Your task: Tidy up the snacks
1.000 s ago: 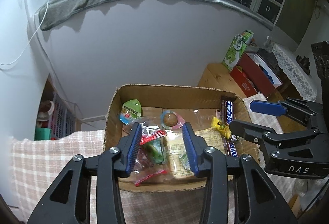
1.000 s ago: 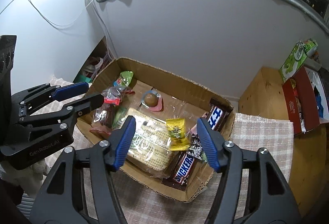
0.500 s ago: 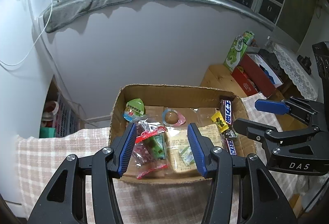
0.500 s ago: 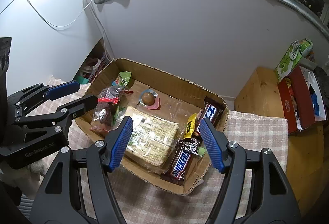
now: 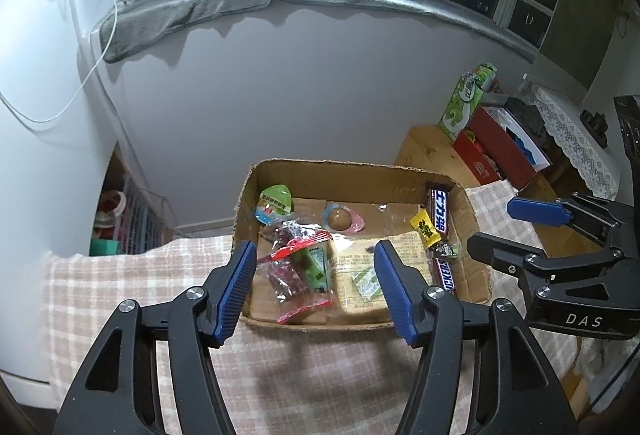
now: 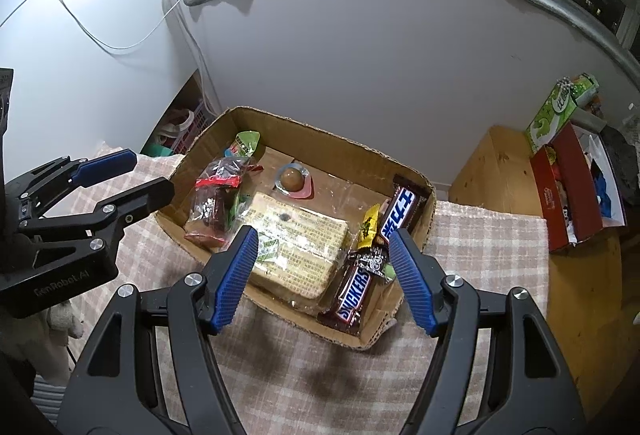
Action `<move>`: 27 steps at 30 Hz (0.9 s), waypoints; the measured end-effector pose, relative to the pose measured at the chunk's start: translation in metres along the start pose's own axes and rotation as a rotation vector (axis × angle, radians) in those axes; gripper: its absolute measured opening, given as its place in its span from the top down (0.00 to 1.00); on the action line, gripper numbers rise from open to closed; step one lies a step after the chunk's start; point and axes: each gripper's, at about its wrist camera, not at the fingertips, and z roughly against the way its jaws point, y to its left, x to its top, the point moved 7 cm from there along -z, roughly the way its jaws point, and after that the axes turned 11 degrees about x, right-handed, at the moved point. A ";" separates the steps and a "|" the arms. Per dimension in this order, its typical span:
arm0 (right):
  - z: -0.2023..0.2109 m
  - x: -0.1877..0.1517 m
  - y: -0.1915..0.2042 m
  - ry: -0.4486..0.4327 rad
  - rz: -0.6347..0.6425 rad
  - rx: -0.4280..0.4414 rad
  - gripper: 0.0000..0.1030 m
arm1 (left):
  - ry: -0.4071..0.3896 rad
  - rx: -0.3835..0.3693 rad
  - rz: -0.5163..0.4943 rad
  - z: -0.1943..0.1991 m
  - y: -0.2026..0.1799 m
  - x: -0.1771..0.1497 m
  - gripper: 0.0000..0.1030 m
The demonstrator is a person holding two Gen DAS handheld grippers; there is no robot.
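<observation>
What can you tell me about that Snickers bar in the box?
The Snickers bar has a shiny dark brown wrapper, with its name in white and blue letters. It looks sealed and lies flat in the cardboard box, near the front right corner. A small crinkly black-and-white sweet sits at its far end, and the big clear-wrapped biscuit pack lies right beside it. Nothing holds it.

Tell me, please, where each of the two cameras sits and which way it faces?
Left wrist: sits on the left gripper, looking steeply down along its opening, empty fingers at the cardboard box of snacks; the right gripper shows at the right edge.
Right wrist: sits on the right gripper, also looking down into the box; the left gripper shows at the left edge, both fingers empty.
Shared: the box, the Snickers bar, the checked cloth.
</observation>
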 end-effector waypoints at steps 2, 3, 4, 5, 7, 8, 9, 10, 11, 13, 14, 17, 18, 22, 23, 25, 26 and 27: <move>0.004 -0.001 0.002 -0.003 0.001 -0.002 0.31 | -0.004 0.001 0.001 0.004 0.001 0.001 0.39; 0.006 -0.002 0.003 -0.005 0.000 -0.003 0.31 | -0.005 0.000 0.002 0.006 0.001 0.001 0.39; 0.008 -0.002 0.004 -0.007 -0.001 -0.003 0.31 | -0.008 0.001 0.005 0.009 0.001 0.002 0.39; 0.010 -0.002 0.004 -0.009 -0.004 -0.004 0.31 | -0.010 0.002 0.009 0.011 0.002 0.002 0.39; 0.015 -0.003 0.006 -0.017 -0.015 -0.003 0.31 | -0.014 0.001 0.014 0.017 0.002 0.002 0.39; 0.017 -0.003 0.006 -0.020 -0.020 -0.002 0.31 | -0.017 0.001 0.013 0.021 0.002 0.001 0.39; 0.021 -0.004 0.008 -0.027 -0.025 0.000 0.31 | -0.021 0.001 0.013 0.024 0.003 0.000 0.39; 0.024 -0.004 0.009 -0.032 -0.026 0.001 0.31 | -0.029 0.004 0.012 0.028 0.003 0.000 0.39; 0.027 -0.005 0.011 -0.039 -0.027 0.001 0.31 | -0.038 0.007 0.011 0.033 0.003 0.000 0.39; 0.035 -0.006 0.015 -0.052 -0.026 -0.003 0.31 | -0.055 0.009 0.011 0.045 0.004 -0.002 0.39; 0.039 -0.006 0.018 -0.059 -0.024 -0.004 0.31 | -0.059 0.008 0.012 0.049 0.004 -0.003 0.39; 0.052 -0.008 0.025 -0.080 -0.020 -0.011 0.31 | -0.078 0.010 0.019 0.064 0.005 -0.006 0.39; 0.056 -0.009 0.027 -0.088 -0.017 -0.015 0.31 | -0.081 0.010 0.022 0.068 0.006 -0.006 0.38; 0.077 -0.016 0.037 -0.117 -0.011 -0.038 0.31 | -0.106 0.015 0.039 0.086 0.010 -0.008 0.34; 0.081 -0.017 0.039 -0.123 -0.015 -0.041 0.31 | -0.113 0.014 0.044 0.092 0.011 -0.009 0.34; 0.091 -0.021 0.042 -0.133 -0.024 -0.053 0.31 | -0.124 0.013 0.039 0.101 0.009 -0.011 0.34; 0.097 -0.023 0.044 -0.137 -0.028 -0.062 0.31 | -0.129 0.010 0.037 0.105 0.009 -0.013 0.34; 0.102 -0.025 0.045 -0.141 -0.032 -0.075 0.31 | -0.131 0.007 0.035 0.109 0.009 -0.015 0.34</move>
